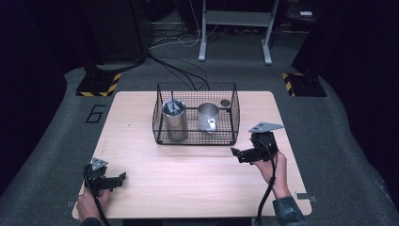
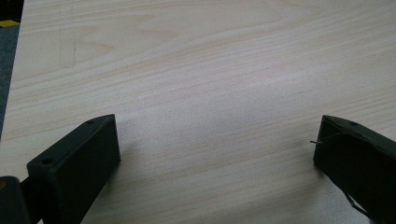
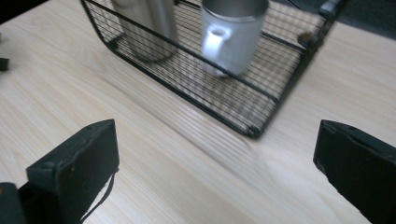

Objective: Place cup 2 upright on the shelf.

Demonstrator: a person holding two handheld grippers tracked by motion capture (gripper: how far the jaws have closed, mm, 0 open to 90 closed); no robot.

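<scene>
Holding my left gripper (image 1: 123, 176) and right gripper (image 1: 234, 151) wide open and empty over the pale wooden table (image 1: 188, 179), I see the black wire basket (image 1: 195, 138) containing a tall steel cylinder (image 1: 174, 120) beside a handled metal mug (image 1: 208, 117).

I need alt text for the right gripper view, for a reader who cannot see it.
A black wire basket on a pale wooden table holds a metal mug with its handle facing the camera and a taller metal cylinder. The right gripper is open, jaws wide apart in front of it.
</scene>
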